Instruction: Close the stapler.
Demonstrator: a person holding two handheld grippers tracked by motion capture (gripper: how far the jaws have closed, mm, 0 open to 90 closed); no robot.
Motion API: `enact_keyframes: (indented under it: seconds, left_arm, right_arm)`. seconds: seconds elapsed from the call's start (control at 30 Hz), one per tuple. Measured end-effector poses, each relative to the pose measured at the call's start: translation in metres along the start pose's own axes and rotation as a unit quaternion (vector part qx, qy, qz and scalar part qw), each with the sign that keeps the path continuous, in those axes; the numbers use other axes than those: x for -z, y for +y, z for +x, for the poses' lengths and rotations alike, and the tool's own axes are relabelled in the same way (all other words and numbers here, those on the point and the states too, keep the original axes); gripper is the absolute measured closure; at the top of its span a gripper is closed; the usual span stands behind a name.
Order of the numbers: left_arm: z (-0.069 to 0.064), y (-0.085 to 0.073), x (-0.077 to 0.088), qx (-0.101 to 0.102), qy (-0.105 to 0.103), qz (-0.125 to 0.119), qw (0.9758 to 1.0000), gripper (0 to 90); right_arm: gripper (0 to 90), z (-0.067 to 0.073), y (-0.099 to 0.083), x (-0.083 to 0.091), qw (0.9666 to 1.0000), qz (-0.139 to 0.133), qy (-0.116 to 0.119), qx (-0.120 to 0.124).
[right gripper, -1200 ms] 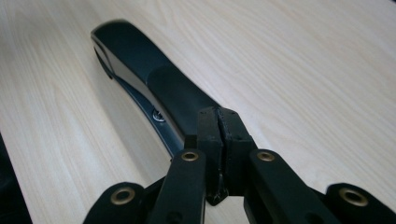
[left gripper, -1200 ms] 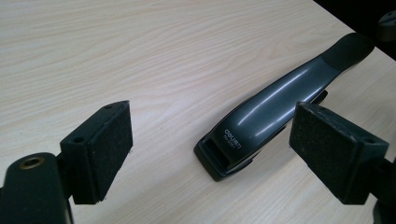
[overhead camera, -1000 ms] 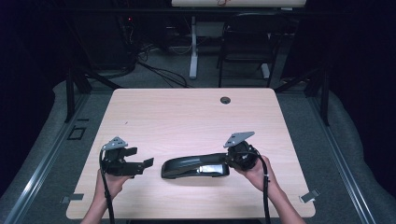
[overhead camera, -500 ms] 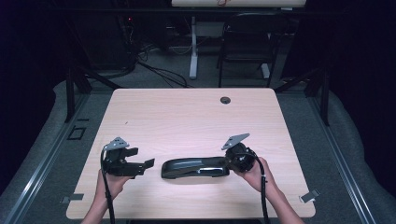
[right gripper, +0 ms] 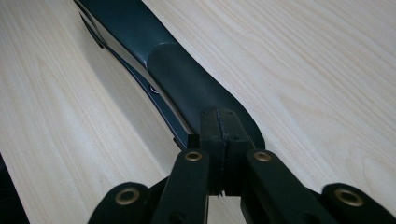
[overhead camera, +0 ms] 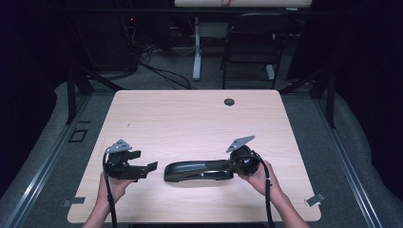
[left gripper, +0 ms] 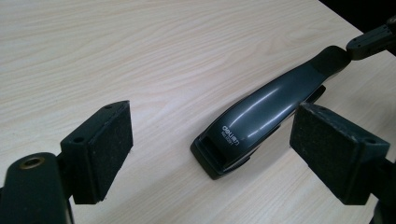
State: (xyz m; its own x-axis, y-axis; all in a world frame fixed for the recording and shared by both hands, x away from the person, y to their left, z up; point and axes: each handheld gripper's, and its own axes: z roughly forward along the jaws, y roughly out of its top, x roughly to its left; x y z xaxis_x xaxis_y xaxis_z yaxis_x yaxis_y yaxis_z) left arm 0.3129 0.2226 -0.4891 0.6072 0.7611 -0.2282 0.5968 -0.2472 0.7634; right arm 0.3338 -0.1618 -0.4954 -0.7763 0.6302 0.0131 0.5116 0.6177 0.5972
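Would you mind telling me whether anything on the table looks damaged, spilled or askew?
Nothing stands out. The stapler lies flat and whole on the table, with no spill around it. The right gripper, jaws shut, presses its rear end; the left gripper waits open beside it.

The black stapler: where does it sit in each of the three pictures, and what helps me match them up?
High view: the black stapler lies lengthwise near the table's front edge, between the two tools.
Left gripper view: it runs from centre to upper right, its wide nose nearest the camera.
Right gripper view: it stretches from the upper left down to the closed pads.
Shared landmark: the right tool, resting on the stapler's narrow rear end.
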Motion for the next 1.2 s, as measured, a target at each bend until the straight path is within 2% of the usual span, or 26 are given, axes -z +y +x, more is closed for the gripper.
enact_keyframes:
  seconds: [0.2,0.57,0.73,0.87,0.97,1.1,1.2]
  left_arm:
    - [0.001,0.0,0.001,0.001,0.001,0.001,1.0,13.5]
    - [0.001,0.0,0.002,0.002,-0.001,-0.001,1.0,13.5]
    - [0.001,0.0,0.002,0.002,0.001,-0.004,1.0,13.4]
    - [0.002,0.0,0.002,0.004,0.002,-0.005,1.0,13.4]
    - [0.002,0.0,0.002,0.003,0.002,-0.005,1.0,13.3]
    - [0.001,0.0,0.002,0.002,0.0,-0.005,1.0,13.3]
    - [0.001,0.0,0.002,0.002,0.001,-0.004,1.0,13.3]
  right_arm:
    - [89.4,0.003,0.002,0.001,0.9999,0.001,-0.008,0.007]
    - [86.4,0.015,0.012,0.012,0.9986,-0.034,-0.028,0.028]
    - [85.5,0.02,0.017,0.009,0.9981,-0.031,-0.036,0.041]
    - [83.2,0.022,0.02,0.013,0.9977,-0.048,-0.034,0.034]
    - [77.2,0.022,0.022,0.02,0.9972,-0.058,-0.033,0.033]
    - [62.8,0.02,0.022,0.028,0.9973,-0.064,-0.017,0.032]
    - [53.0,0.019,0.02,0.033,0.9974,-0.065,-0.016,0.025]
